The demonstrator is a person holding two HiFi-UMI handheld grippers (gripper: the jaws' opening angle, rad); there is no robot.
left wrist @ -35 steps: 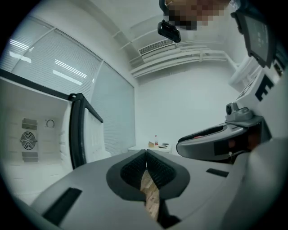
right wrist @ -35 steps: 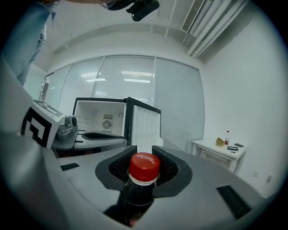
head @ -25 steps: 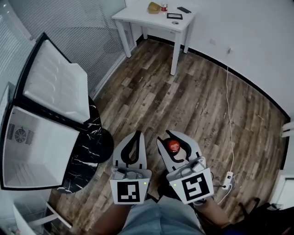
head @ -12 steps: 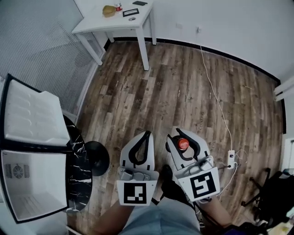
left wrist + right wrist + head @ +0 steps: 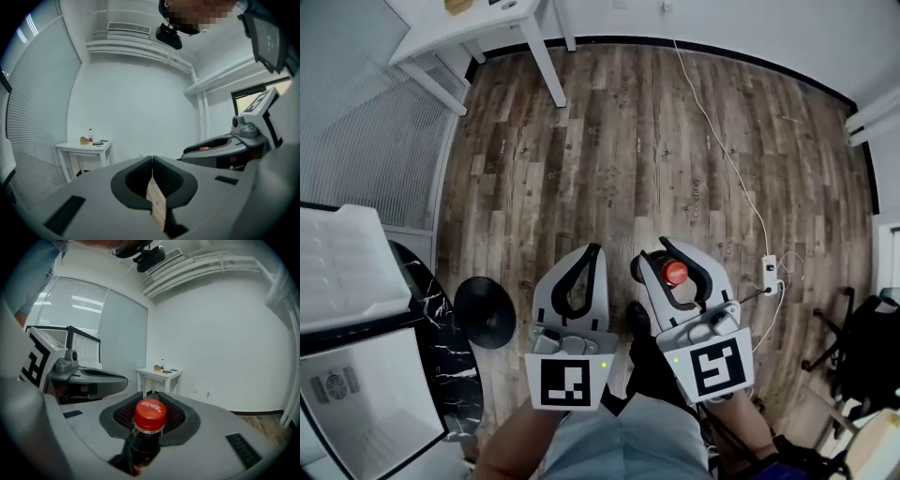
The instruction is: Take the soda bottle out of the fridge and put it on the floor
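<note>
Head view, carry phase. The right gripper [image 5: 670, 248] is clenched around the neck of the soda bottle [image 5: 675, 273]. In the right gripper view the red cap stands just above the ribbed pads, with the dark bottle hanging below them. The grip has not shifted over the last second, and the cap sits in the same spot between the jaws.

The left gripper [image 5: 593, 251] is closed on nothing. Its view shows the jaw tips meeting, with only a sliver of floor visible in the gap behind them. It rides just beside the right one, as it did before.

What has changed is the scene around us. A second ago the open fridge [image 5: 366, 422] filled the left of the head view. Now it has slid into the lower left corner, and its white door is cut off by the frame edge. The white table [image 5: 459, 33] has moved up into the top left corner. Bare wooden floor [image 5: 609, 141] now takes up most of the view ahead of both grippers.

We judge that the bottle is out of the fridge and well clear of it. It is held in the air, not yet on the floor. What remains is to lower it upright onto the open boards and release it. The white power strip [image 5: 768, 275] and its cable lie near, to the right, so we'd set the bottle down clear of them.
</note>
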